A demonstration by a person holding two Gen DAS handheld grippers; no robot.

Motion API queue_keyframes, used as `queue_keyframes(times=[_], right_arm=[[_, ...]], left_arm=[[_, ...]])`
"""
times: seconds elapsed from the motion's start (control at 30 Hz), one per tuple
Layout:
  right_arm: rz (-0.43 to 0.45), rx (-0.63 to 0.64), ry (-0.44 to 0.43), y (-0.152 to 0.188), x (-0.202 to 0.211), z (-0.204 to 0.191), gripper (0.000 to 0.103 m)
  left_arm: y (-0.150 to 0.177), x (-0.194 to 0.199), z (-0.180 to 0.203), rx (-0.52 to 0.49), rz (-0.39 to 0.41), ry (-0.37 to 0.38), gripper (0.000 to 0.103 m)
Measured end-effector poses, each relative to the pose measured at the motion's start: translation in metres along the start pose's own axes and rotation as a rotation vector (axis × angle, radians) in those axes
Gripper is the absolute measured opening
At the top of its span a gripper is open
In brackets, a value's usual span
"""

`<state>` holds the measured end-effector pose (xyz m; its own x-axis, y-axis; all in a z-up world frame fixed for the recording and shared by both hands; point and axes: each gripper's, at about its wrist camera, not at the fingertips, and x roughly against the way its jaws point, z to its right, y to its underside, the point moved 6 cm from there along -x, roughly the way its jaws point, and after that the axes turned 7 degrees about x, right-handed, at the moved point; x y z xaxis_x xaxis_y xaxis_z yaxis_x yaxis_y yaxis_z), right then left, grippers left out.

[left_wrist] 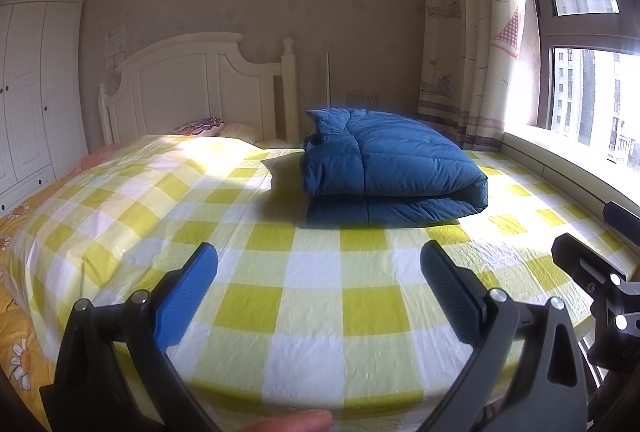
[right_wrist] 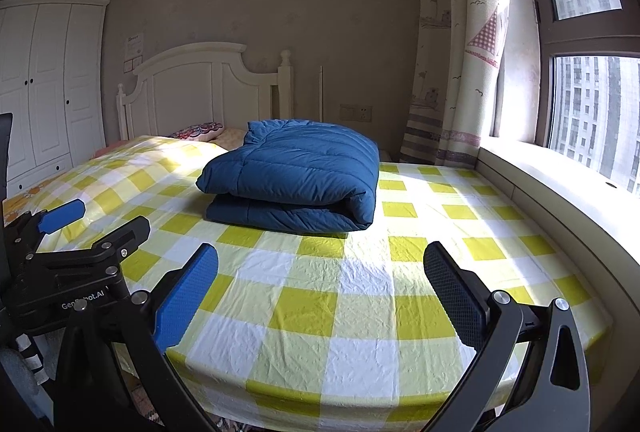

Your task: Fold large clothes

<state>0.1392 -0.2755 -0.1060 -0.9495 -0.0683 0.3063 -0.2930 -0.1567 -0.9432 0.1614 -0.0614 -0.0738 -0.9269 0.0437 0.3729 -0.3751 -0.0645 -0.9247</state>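
Note:
A blue padded jacket point(left_wrist: 384, 167) lies folded into a thick bundle on the yellow-and-white checked bed sheet point(left_wrist: 312, 296), towards the far side of the bed. It also shows in the right wrist view point(right_wrist: 296, 175). My left gripper point(left_wrist: 320, 260) is open and empty, held over the near part of the bed, well short of the jacket. My right gripper point(right_wrist: 320, 260) is open and empty too, beside the left one, also short of the jacket. The left gripper shows at the left edge of the right wrist view point(right_wrist: 80, 228).
A white headboard point(left_wrist: 192, 87) and pillows point(left_wrist: 200, 125) stand at the far end of the bed. A white wardrobe point(left_wrist: 28, 87) is at the left. A window sill point(right_wrist: 560, 179) and curtains point(right_wrist: 460, 51) run along the right side.

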Motion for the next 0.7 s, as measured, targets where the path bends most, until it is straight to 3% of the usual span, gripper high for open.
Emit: queue_keyframes(times=[0.7], right_arm=[[0.004, -0.004, -0.005, 0.0004, 0.0031, -0.0024, 0.099]], left_arm=[[-0.0016, 0.0044, 0.0012, -0.009, 0.011, -0.001, 0.101]])
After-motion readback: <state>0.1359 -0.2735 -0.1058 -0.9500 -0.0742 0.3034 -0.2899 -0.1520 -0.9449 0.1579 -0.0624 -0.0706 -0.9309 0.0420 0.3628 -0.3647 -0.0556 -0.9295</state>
